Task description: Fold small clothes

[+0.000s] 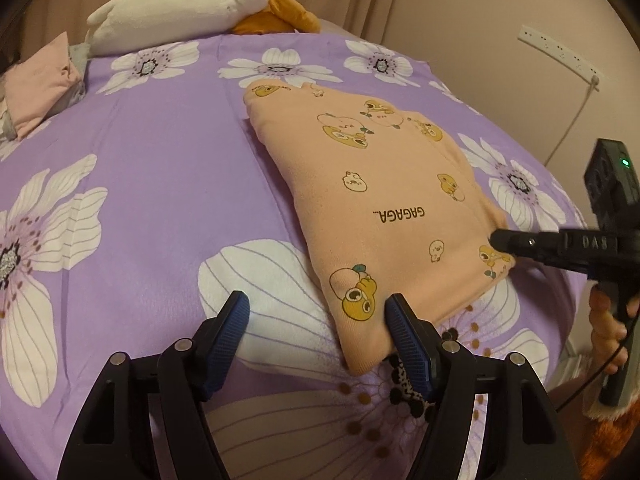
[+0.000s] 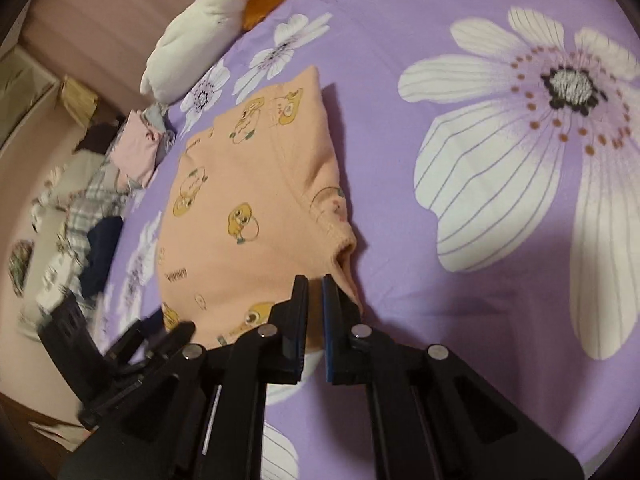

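The peach garment (image 1: pixel 384 208), printed with yellow ducks, lies folded on the purple flowered bedsheet (image 1: pixel 160 184). In the left wrist view the left gripper (image 1: pixel 316 312) stands with its jaws apart at 6 o'clock, the garment's near corner just by its right finger. The right gripper (image 2: pixel 315 284) comes in from 3 o'clock in that view, its jaws pressed together on the garment's edge. A white plush toy (image 1: pixel 180 4) rests at 11 o'clock, well apart.

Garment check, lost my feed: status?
Left claw open at near corner. Right claw shut on garment edge. Garment folded on bedspread. Nothing in the way.
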Tool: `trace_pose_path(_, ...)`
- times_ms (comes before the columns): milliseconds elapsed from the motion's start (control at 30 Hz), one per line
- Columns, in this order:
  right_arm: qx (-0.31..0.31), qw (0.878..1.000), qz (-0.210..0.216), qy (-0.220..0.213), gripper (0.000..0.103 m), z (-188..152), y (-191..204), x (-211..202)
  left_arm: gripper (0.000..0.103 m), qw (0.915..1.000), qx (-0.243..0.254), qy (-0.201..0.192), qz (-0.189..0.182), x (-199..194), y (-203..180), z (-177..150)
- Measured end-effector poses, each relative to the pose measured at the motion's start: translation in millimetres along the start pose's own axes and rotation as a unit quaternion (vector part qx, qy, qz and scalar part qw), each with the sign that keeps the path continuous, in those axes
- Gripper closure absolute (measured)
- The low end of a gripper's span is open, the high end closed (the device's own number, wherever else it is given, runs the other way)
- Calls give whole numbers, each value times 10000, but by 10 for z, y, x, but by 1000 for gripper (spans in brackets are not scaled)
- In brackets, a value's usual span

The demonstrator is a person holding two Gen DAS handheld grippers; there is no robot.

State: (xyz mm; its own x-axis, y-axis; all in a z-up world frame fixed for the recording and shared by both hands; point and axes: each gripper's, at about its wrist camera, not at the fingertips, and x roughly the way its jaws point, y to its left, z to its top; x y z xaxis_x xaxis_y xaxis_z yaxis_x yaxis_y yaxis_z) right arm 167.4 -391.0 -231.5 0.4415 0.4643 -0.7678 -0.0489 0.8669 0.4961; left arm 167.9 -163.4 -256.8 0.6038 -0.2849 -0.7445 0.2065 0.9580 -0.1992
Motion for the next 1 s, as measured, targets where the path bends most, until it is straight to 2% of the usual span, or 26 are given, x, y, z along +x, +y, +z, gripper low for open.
trace_pose_path(100, -329, 9990, -280, -83, 95, -25, 108, 12, 32, 10000, -39, 16, 61, 16, -16, 13)
trace_pose_path(300, -577, 9949, -794, -217, 92, 16, 225, 95, 31, 9999, -23, 12, 165, 15, -49, -5)
trace_pose_path(400, -615, 9939, -894, -209, 86, 40, 261, 118, 31, 9999, -37, -1, 157, 8, -44, -13)
trace_pose_path(500, -572, 9940, -905, -213, 77, 58, 295, 137, 31, 9998, -59, 1, 191, 5, -44, -19)
trace_pose_path(567, -610, 9940, -876, -221, 60, 56, 341, 151, 31, 9997, -94, 26, 240, -7, -47, -13)
trace_pose_path(600, -648, 9940, -852, -230, 56, 41, 378, 150, 32, 9994, -150, 58, 294, -23, -47, -6)
trace_pose_path(633, -738, 9933, -857, -243, 51, 25, 432, 151, 35, 9990, -244, 44, 364, -60, -42, 1)
trace_pose_path(700, -949, 9895, -1036, -339, 50, -15, 538, 137, 57, 9973, -611, -130, 374, -208, 6, 11)
trace_pose_path(733, -1015, 9884, -1062, -385, 49, -15, 576, 131, 60, 9972, -684, -129, 287, -245, 20, 30)
trace_pose_path(800, -1047, 9897, -879, -429, 53, 16, 623, 102, 61, 9965, -799, -195, 138, -353, 72, 133)
trace_pose_path(867, -860, 9943, -391, -497, 53, 78, 625, 42, 61, 9953, -884, -399, 69, -451, 159, 244)
trace_pose_path(900, -696, 9959, -65, -568, 52, 124, 609, -11, 61, 9935, -1042, -452, 7, -489, 252, 319)
trace_pose_path(1000, -418, 9952, 413, -782, 51, 264, 548, -106, 58, 9822, -1767, -389, -505, -481, 588, 509)
